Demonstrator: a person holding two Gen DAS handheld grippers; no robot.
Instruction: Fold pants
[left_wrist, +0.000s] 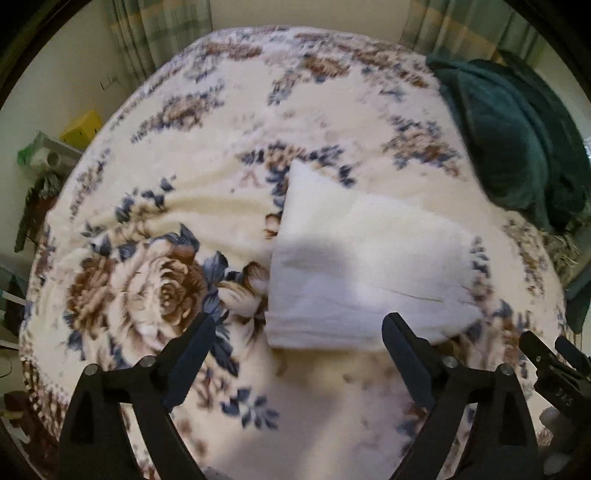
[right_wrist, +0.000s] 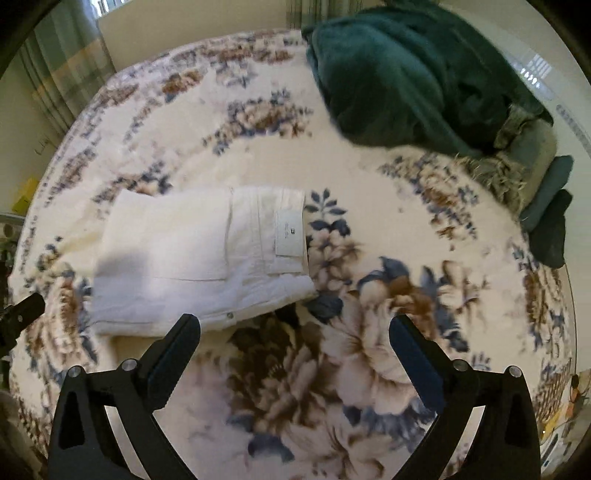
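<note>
Pants (right_wrist: 199, 258) lie folded beyond left gripper (left_wrist: 299, 328).

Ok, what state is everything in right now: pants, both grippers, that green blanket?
Pants: folded into a compact stack, lying flat on the bedspread, label patch facing up.
Left gripper: jaws open, empty.
Right gripper: jaws open, empty.
Green blanket: bunched in a heap, unfolded.
</note>
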